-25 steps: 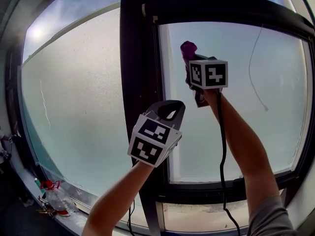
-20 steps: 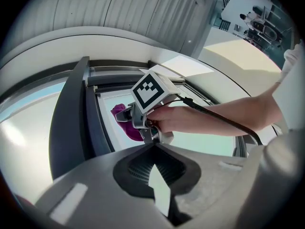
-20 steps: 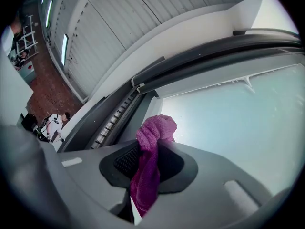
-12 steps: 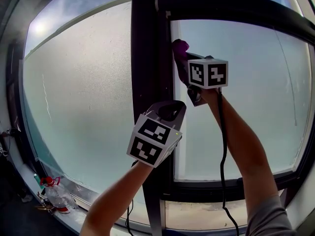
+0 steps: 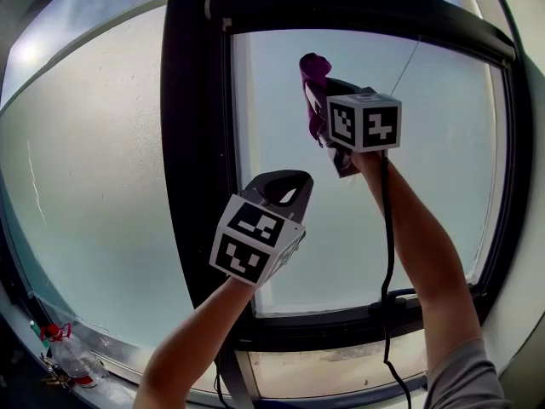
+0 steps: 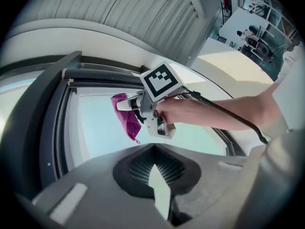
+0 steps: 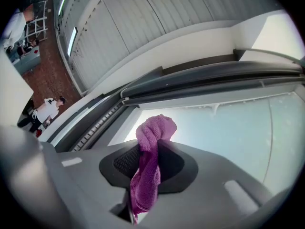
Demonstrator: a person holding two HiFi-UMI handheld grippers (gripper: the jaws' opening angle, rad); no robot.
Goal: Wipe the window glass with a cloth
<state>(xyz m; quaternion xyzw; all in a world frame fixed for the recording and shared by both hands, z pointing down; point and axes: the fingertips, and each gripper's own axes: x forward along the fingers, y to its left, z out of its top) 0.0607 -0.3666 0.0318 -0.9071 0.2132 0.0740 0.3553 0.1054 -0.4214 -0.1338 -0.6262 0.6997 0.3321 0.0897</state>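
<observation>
One crumpled magenta cloth (image 7: 146, 175), clamped in right claw (image 7: 151, 147); left claw (image 6: 155, 149) closed, empty.

Your left gripper (image 5: 286, 194) and right gripper (image 6: 127, 107) are both grey plastic, each with a white cube (image 5: 364, 121) covered in black square markers. A black cable (image 5: 387, 228) hangs off the right one. You're wearing a grey sleeve (image 5: 464, 377).

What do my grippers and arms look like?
The left gripper and right gripper are grey, each with a white cube of black square markers. A black cable trails from the right one. Forearms bare; grey sleeve at right shoulder.
</observation>
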